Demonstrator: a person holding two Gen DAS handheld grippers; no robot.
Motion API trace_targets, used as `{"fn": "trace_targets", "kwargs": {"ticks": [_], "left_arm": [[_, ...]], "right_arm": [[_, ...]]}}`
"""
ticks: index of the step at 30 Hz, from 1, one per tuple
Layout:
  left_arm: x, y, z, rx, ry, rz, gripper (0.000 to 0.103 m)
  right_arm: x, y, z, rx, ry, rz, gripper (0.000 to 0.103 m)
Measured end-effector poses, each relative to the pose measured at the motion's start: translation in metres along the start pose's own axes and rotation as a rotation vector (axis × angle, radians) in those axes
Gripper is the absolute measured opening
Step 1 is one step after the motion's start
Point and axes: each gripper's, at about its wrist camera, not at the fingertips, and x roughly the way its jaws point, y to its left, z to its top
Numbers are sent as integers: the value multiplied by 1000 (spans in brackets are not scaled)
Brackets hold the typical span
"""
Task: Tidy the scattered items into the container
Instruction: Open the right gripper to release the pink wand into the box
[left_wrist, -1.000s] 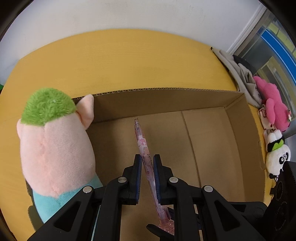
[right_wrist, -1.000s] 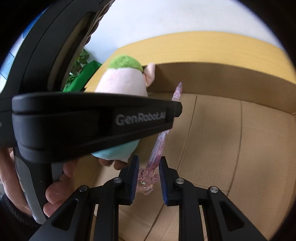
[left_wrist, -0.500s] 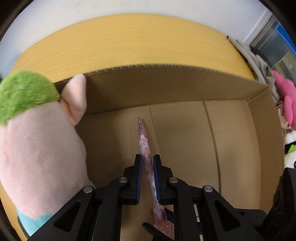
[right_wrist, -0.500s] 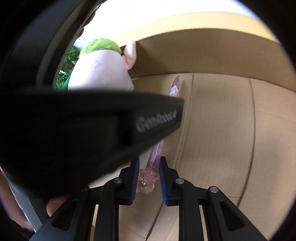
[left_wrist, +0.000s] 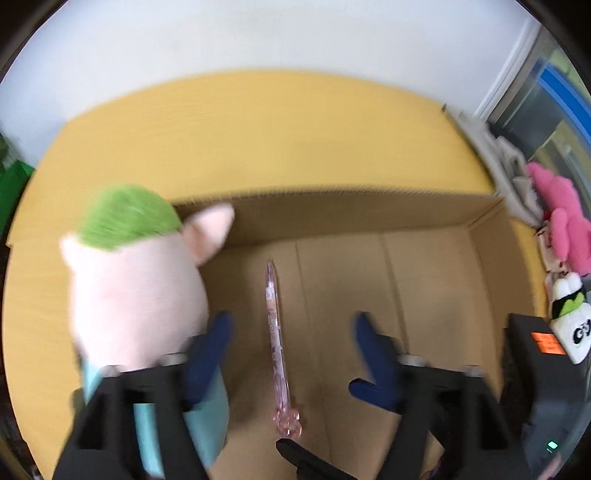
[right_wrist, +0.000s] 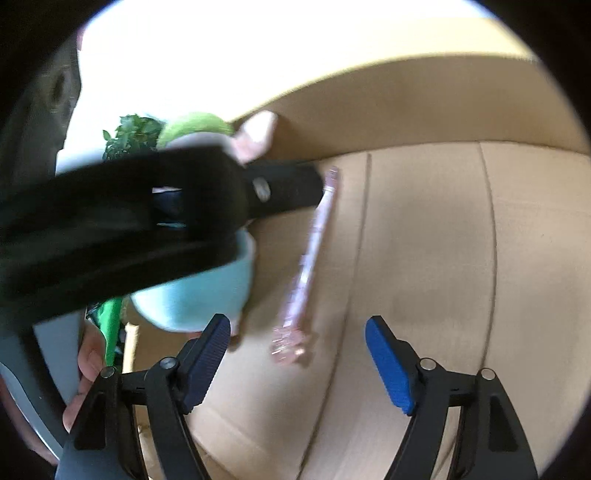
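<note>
A clear pink pen (left_wrist: 275, 339) with a glittery end lies free inside the open cardboard box (left_wrist: 369, 214), over the box floor; it also shows in the right wrist view (right_wrist: 308, 258). My left gripper (left_wrist: 291, 347) is open, its blue pads on either side of the pen and not touching it. My right gripper (right_wrist: 297, 354) is open too, just behind the pen's glittery end. A pink plush pig (left_wrist: 136, 280) with green hair and a teal body stands in the box's left part, close to my left gripper's left finger.
The box sits on a yellow table (left_wrist: 258, 140). Beyond its right wall lie a pink plush (left_wrist: 561, 218), a panda plush (left_wrist: 569, 314) and grey cloth (left_wrist: 506, 158). The left gripper's body (right_wrist: 129, 221) crosses the right wrist view. A green plant (right_wrist: 129, 136) stands at far left.
Both grippers have opened and let go of the pink pen, which now lies loose in the box. Both grippers have drawn back and up a little.
</note>
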Motion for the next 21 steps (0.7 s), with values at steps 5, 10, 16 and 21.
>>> {"fn": "trace_targets", "kwargs": {"ticks": [5, 10, 16, 21], "left_arm": [[-74, 6, -27, -13, -112, -36, 80], [-150, 5, -75, -18, -254, -29, 94], [-203, -8, -146, -6, -343, 13, 98], [-216, -23, -217, 12, -365, 35, 102]], "right_arm": [[-50, 29, -31, -108, -86, 27, 77], [-114, 37, -62, -170, -199, 7, 80], [-195, 9, -100, -252, -306, -145, 80], [-217, 48, -143, -289, -371, -204, 80]]}}
